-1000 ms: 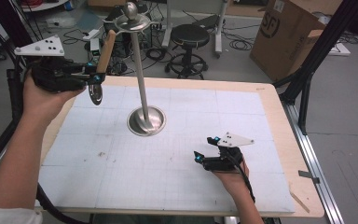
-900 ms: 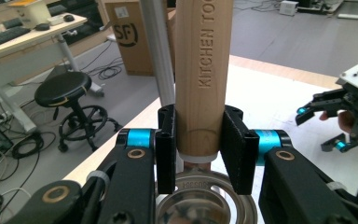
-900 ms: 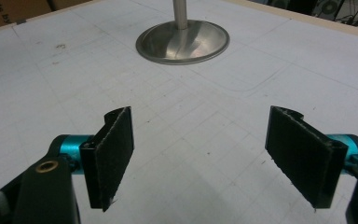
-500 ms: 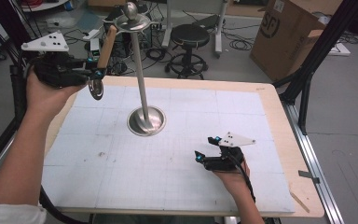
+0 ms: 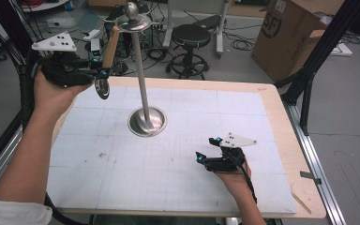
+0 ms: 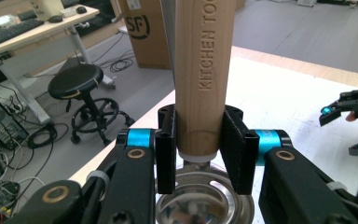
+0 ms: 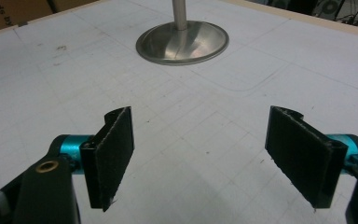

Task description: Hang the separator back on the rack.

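Wooden-handled kitchen tool [image 6: 200, 70] sits clamped in my left gripper [image 5: 98, 70], raised near the top disc of the metal stand [image 5: 140, 75]; its handle runs off the top of the left gripper view and the metal head [image 6: 200, 205] is half hidden behind the jaws, so I cannot tell what kind it is. Since a second ago I've lifted it slightly toward the disc. My right gripper [image 5: 208, 149] rests wide open and empty on the white gridded mat [image 5: 122, 178]. Beyond the table edge: stool [image 5: 192, 37], cardboard box [image 5: 288, 33], cables.
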